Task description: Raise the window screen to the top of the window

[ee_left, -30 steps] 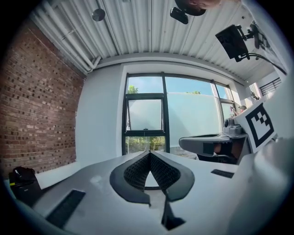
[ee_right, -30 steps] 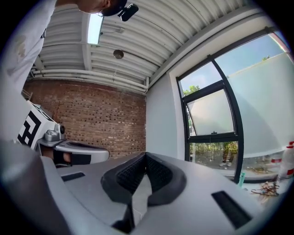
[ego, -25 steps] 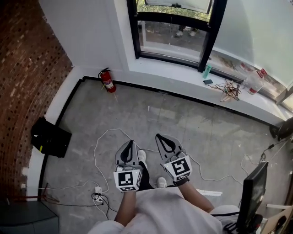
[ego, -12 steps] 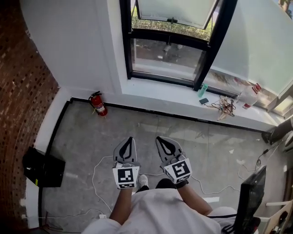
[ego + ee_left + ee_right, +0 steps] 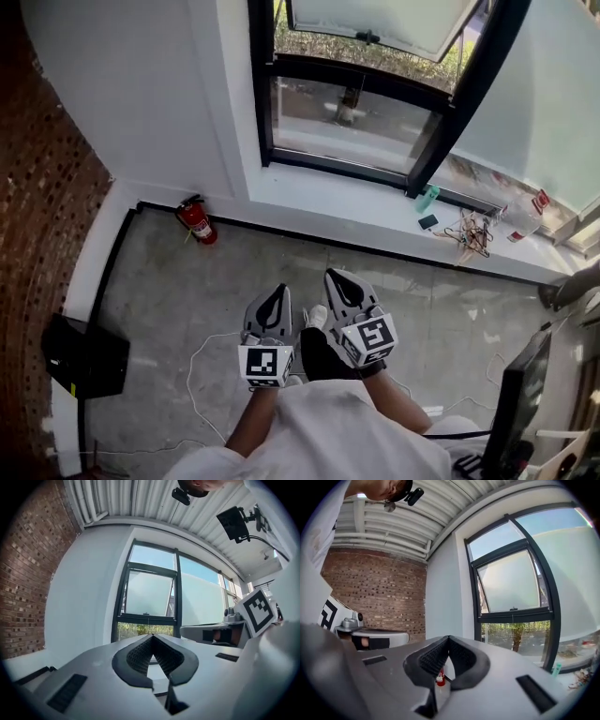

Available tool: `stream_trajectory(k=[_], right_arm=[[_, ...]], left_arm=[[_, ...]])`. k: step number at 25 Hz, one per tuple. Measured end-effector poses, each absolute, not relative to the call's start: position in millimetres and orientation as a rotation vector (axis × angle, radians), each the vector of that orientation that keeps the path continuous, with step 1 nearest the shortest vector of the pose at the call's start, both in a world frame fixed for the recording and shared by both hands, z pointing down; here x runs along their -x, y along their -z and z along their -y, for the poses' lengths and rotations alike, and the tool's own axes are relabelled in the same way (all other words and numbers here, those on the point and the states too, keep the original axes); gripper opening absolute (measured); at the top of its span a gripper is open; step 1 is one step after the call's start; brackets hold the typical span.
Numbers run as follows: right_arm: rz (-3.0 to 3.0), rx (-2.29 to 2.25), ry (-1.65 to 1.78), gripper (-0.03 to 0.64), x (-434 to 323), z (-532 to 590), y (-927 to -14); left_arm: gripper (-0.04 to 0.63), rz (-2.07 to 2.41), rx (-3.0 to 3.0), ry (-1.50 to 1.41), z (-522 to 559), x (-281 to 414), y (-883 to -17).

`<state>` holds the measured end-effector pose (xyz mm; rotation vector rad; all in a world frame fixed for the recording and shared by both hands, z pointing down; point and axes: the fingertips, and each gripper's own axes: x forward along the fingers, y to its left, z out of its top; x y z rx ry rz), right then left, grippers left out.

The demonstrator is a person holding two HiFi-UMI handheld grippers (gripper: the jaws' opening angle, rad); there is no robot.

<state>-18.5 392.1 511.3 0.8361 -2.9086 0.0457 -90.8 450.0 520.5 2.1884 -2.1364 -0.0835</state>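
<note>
Head view: left gripper [image 5: 279,291] and right gripper [image 5: 335,277] held side by side before the body, pointing level toward the window [image 5: 361,112]; left gripper view: fingers [image 5: 140,656] closed together, empty, window screen [image 5: 147,595] ahead, well apart; right gripper view: fingers [image 5: 461,660] likewise closed, empty.

A bare, unfinished workroom — raw concrete floor [image 5: 169,291] across the middle, exposed brick wall [image 5: 37,234] at the left edge, black-framed window [image 5: 356,103] at the top. A fire extinguisher [image 5: 196,221] (red, centre left) stands by the skirting — loose cables [image 5: 190,366] trail lower left.
</note>
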Motion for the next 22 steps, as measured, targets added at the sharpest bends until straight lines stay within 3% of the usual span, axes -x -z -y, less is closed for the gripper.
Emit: stream_trajectory(k=[10,18,22], right_arm=[[2.989,-0.855,-0.004,0.002,81.3,-179.0,-479.0],[2.869,-1.032,-0.164,0.002,61.1,-69.7,-513.8],[2.793,-1.146,-0.223,0.002,50.4,-1.4,-543.1]], left_arm=[[0.0,2.183,-2.314,-0.088,-201.6,157.9,-490.2],[0.0,1.927,-2.456,-0.222,-80.9,120.5,-525.9],[0.0,1.831,-2.525,-0.152,-10.0,117.7,-536.1]])
